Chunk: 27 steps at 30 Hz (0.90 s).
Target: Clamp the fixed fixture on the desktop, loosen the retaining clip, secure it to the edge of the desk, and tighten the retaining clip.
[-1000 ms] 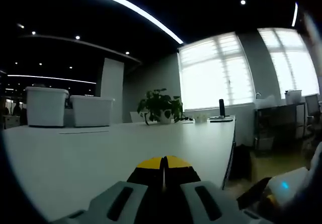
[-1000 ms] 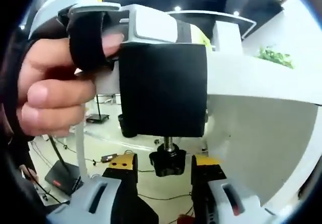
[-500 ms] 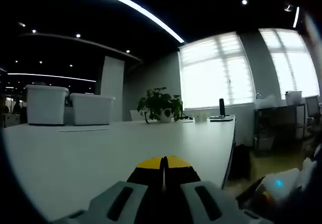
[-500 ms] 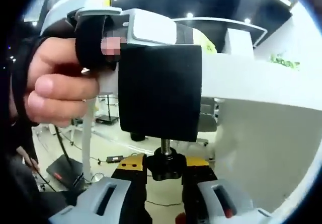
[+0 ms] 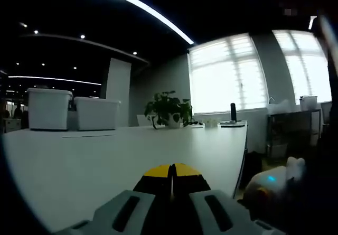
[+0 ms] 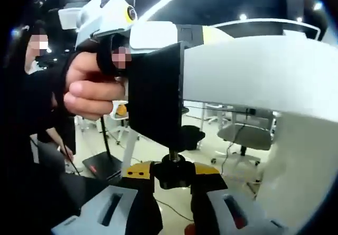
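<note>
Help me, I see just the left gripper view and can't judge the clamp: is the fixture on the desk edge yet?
Observer: Yes. In the right gripper view the black fixture sits against the edge of the white desk.
Operator: Where is its screw knob?
Observer: The knob hangs below the fixture, between the right gripper jaws, which touch it on both sides.
Operator: Anything beside the fixture?
Observer: A hand, wrapped around the handle of the left gripper.
</note>
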Motion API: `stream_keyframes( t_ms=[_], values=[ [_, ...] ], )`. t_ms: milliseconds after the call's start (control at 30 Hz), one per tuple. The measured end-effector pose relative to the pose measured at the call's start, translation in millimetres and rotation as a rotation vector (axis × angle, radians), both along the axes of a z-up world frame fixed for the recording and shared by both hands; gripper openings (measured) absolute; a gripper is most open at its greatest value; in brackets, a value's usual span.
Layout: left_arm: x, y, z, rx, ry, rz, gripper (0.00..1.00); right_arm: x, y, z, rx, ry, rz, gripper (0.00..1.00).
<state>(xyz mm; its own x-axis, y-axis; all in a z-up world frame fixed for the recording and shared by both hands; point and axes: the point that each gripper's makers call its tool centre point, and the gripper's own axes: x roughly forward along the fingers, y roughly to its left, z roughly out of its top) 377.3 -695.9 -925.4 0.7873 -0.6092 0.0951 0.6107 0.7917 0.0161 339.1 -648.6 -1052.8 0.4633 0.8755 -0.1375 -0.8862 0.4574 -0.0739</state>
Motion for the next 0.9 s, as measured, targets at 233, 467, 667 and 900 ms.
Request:
stream_keyframes(
  t_ms=[233,467,667,900],
  values=[
    [0.1,-0.9,-0.2,0.0,0.001,-0.001,0.01,-7.5,1.3,0.1,0.033,0.011,0.105,0.23],
    [-1.9,-3.2,0.8,-0.001,0.001,-0.004,0.01,-9.2,3.7,1.8,0.043,-0.029,0.196,0.24],
    [-2.5,-3.4,0.9,-0.001,0.002,-0.005,0.01,-6.2,4.8,3.0,0.035,-0.03,0.171,0.24],
    [-1.8,-2.7,1.0,-0.001,0.002,-0.006,0.01,-6.2,0.1,2.6,-0.022,-0.032,0.129,0.24]
  ],
)
